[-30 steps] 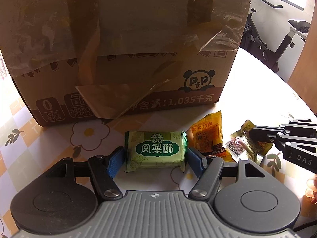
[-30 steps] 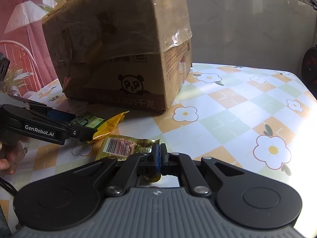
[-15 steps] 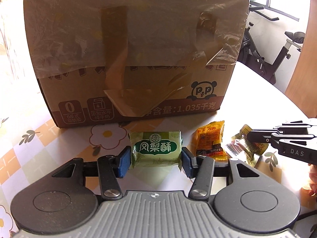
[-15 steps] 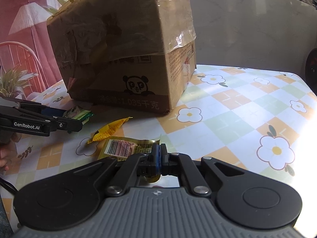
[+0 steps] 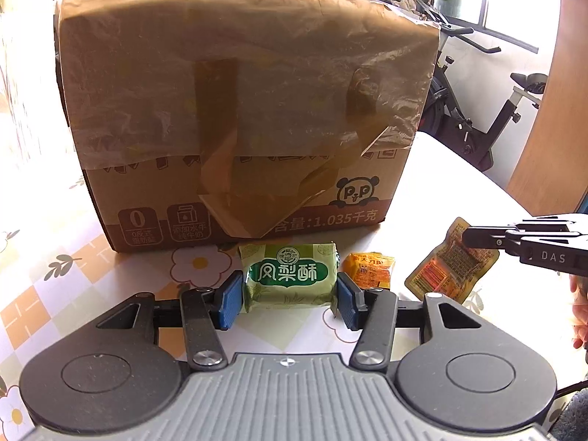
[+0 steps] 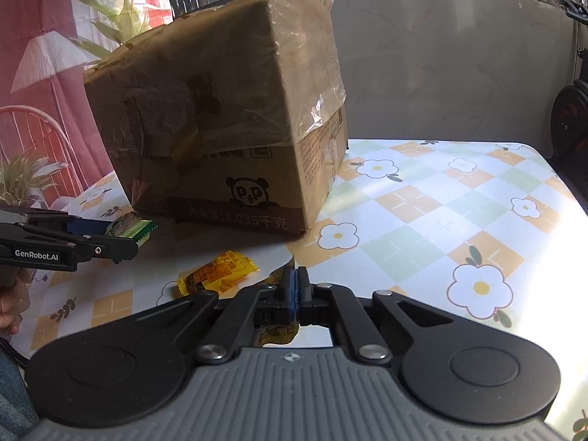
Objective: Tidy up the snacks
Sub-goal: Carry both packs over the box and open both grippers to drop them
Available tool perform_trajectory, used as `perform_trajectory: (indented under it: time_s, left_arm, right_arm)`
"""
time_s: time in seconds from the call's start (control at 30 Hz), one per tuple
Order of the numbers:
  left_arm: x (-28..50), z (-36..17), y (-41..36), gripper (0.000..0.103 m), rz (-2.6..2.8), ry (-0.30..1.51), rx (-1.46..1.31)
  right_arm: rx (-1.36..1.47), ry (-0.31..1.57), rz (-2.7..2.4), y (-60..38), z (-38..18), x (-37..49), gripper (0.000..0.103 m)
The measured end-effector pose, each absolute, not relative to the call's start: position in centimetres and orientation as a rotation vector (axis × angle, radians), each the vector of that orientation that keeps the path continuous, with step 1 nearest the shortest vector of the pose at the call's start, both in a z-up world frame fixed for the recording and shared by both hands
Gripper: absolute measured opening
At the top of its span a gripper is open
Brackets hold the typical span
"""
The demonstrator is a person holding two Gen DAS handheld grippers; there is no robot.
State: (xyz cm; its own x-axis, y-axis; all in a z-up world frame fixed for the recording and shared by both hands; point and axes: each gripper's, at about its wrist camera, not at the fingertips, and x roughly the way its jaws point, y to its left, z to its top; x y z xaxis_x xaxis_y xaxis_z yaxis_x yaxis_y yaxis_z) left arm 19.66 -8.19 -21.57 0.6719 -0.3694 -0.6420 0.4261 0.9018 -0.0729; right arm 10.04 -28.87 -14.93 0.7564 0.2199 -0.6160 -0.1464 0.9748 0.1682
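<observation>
My left gripper (image 5: 288,297) is shut on a green pineapple-cake packet (image 5: 290,275), blue pads pressing both its ends, lifted just above the flowered tablecloth (image 5: 55,286). From the right wrist view the same gripper (image 6: 128,244) and green packet (image 6: 134,228) appear at the left. My right gripper (image 6: 294,286) is shut on a yellow-brown sachet (image 6: 275,334) that hangs from its tips; the left wrist view shows this gripper (image 5: 466,237) with the sachet (image 5: 448,268) dangling. An orange snack packet (image 5: 371,270) (image 6: 217,273) lies on the table between them. A tall taped cardboard box (image 5: 239,110) (image 6: 220,128) stands right behind.
An exercise bike (image 5: 477,110) stands beyond the table's right edge. A red-white chair (image 6: 33,136), a lamp (image 6: 47,58) and plants are at the left. Fingers of a person's hand (image 5: 578,308) show at the right border. Open tablecloth (image 6: 441,202) stretches right of the box.
The left jaws closed onto the green packet and raised it off the table. The right gripper lifted its sachet clear of the cloth. The orange packet stayed put.
</observation>
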Motion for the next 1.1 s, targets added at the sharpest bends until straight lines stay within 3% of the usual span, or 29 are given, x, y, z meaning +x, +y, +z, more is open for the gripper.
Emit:
perform_trajectory:
  time_s: [0.33, 0.77, 1.1]
  left_arm:
    - [18.2, -16.7, -6.8, 0.055, -0.468, 0.534, 0.128]
    - [19.8, -5.7, -6.0, 0.056, -0.498, 0.29, 0.161]
    - [27.5, -5.0, -10.0, 0.056, -0.455, 0.396, 0.223]
  right_arm:
    - [0.056, 0.522, 0.24, -27.4, -7.1, 9.7, 0.0]
    - [-0.082, 0.249, 0.331, -22.9, 5.2, 14.0, 0.0]
    - [-0.083, 0.353, 0.244, -20.8, 1.4, 24.6, 0.0]
